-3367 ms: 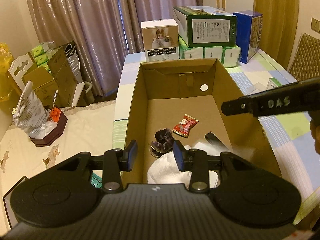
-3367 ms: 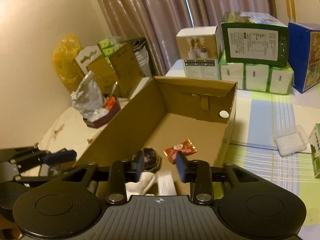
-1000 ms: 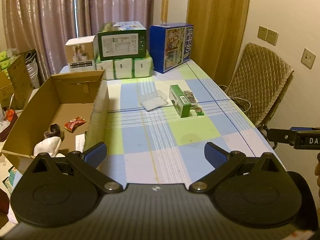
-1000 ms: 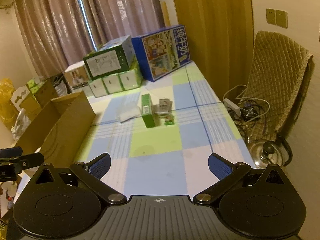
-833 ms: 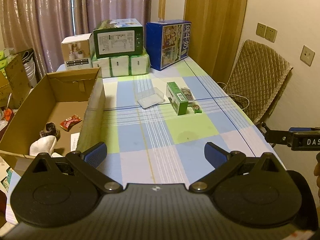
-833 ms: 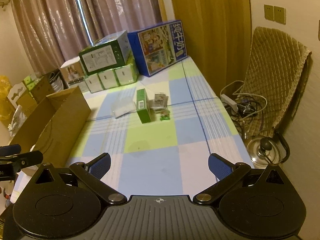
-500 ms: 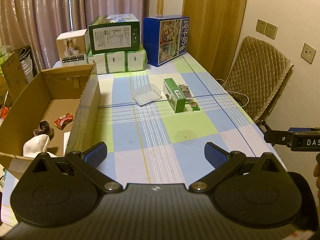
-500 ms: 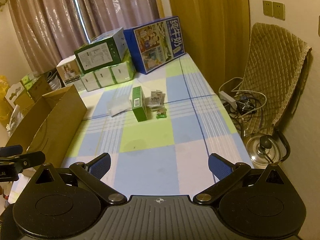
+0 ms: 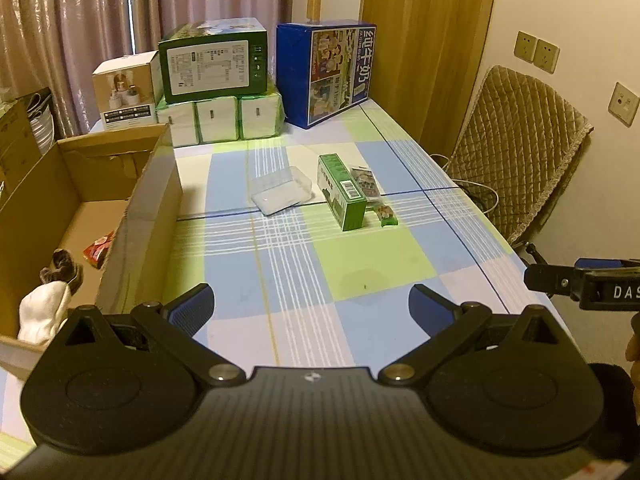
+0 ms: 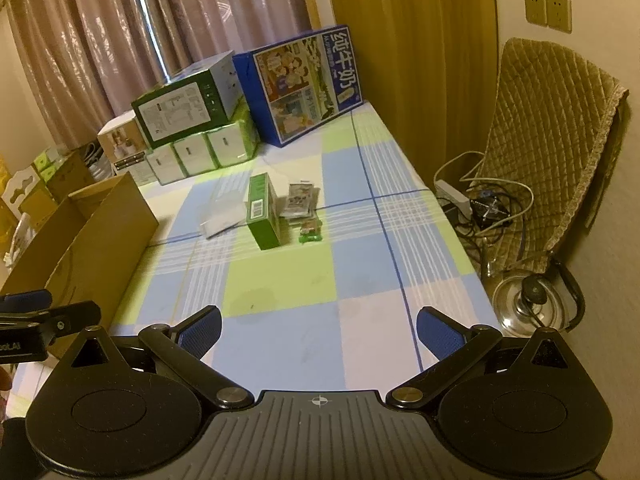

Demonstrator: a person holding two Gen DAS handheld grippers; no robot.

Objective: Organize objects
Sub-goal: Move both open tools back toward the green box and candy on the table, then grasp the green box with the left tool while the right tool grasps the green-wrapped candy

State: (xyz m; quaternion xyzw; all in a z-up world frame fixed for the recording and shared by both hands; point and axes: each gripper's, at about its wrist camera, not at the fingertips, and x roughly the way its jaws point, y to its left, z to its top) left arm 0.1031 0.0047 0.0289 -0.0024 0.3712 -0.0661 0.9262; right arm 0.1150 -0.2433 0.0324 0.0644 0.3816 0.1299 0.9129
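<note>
An open cardboard box (image 9: 154, 204) (image 10: 104, 240) stands on the left of the checked table; inside lie a white sock (image 9: 40, 312), a dark scrunchie (image 9: 60, 266) and a red candy wrapper (image 9: 98, 248). Mid-table lie a green carton (image 9: 342, 192) (image 10: 262, 210), a clear plastic case (image 9: 282, 190) (image 10: 224, 212), a snack packet (image 9: 364, 182) (image 10: 300, 200) and a small green candy (image 9: 385, 215) (image 10: 310, 234). My left gripper (image 9: 310, 304) and right gripper (image 10: 318, 330) both hover wide open over the near table, holding nothing.
Stacked boxes line the far end: a blue milk carton case (image 9: 332, 72), a green box (image 9: 214, 64) on tissue packs (image 9: 218, 118), and a white box (image 9: 126, 90). A quilted chair (image 10: 552, 152), cables and a kettle (image 10: 524, 304) stand right of the table.
Both grippers left the cardboard box, opened wide and swung right over the table. Over the last second both views drifted slightly, bringing the mid-table items a little closer.
</note>
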